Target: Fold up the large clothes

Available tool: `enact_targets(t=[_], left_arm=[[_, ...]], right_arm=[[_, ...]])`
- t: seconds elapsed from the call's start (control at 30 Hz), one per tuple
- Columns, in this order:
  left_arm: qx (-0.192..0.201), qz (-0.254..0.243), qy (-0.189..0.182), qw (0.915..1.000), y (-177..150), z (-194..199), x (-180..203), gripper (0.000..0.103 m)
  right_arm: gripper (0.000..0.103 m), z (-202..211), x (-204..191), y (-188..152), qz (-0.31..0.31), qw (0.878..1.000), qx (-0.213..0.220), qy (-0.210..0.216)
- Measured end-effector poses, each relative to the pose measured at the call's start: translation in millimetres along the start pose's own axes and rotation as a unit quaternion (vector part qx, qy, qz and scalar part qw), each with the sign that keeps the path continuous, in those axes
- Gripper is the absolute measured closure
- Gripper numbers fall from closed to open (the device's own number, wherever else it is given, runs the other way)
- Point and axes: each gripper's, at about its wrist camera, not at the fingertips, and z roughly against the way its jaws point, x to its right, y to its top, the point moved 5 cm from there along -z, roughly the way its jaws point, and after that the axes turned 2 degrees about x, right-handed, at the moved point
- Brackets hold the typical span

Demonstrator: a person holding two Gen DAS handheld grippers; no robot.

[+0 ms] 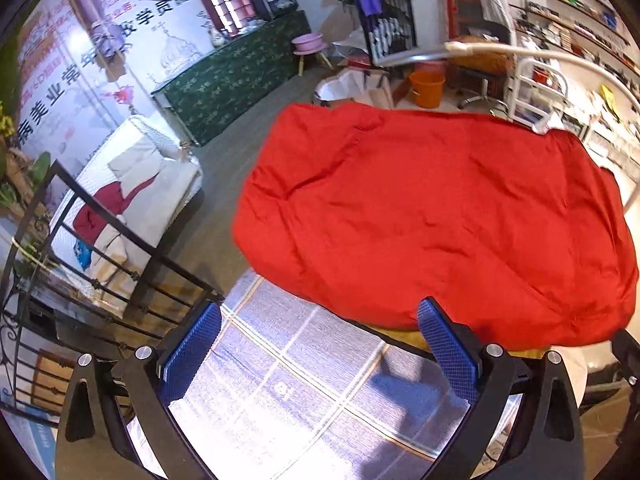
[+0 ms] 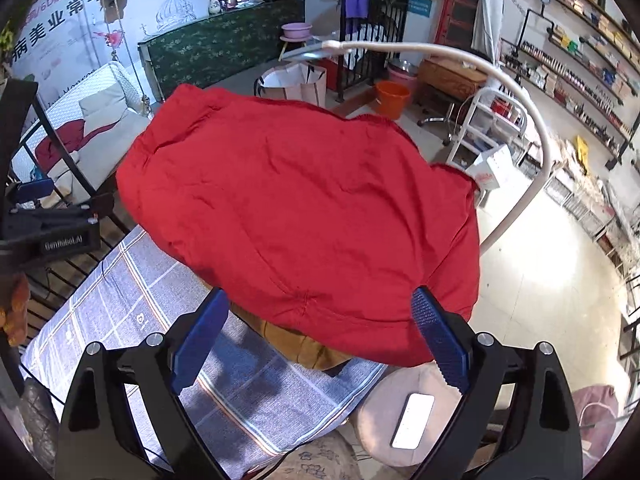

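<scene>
Along the bottom of each frame, the left gripper [image 1: 320, 348] and right gripper [image 2: 320, 336] stand wide apart, holding nothing. Just beyond them, filling mid-frame, a red garment [image 1: 432, 216] lies spread on a plaid sheet [image 1: 296, 384]. It looks soft, light and limp; its near hem corners seem best to pinch. Only the right view shows a phone [image 2: 413, 420] at lower right.

The left gripper [image 1: 320, 344] points steeply down, blue pads spread wide towards 12 o'clock, empty. The right gripper [image 2: 320, 336] matches: wide apart, gripping nothing.
</scene>
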Motion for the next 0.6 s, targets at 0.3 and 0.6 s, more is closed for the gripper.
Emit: enact_targets(t=[0.3,0.6], left_arm=[[0.002,-0.012,-0.007,0.9999,1,10,15,0.006],[-0.012,-0.012,-0.009,0.9998,0,10,19,0.006]], right_arm=[[0.011,-12,3,9,-0.004,1.0,-0.002,-0.008],[0.011,-16,2,12,-0.002,1.0,-0.007,-0.009]])
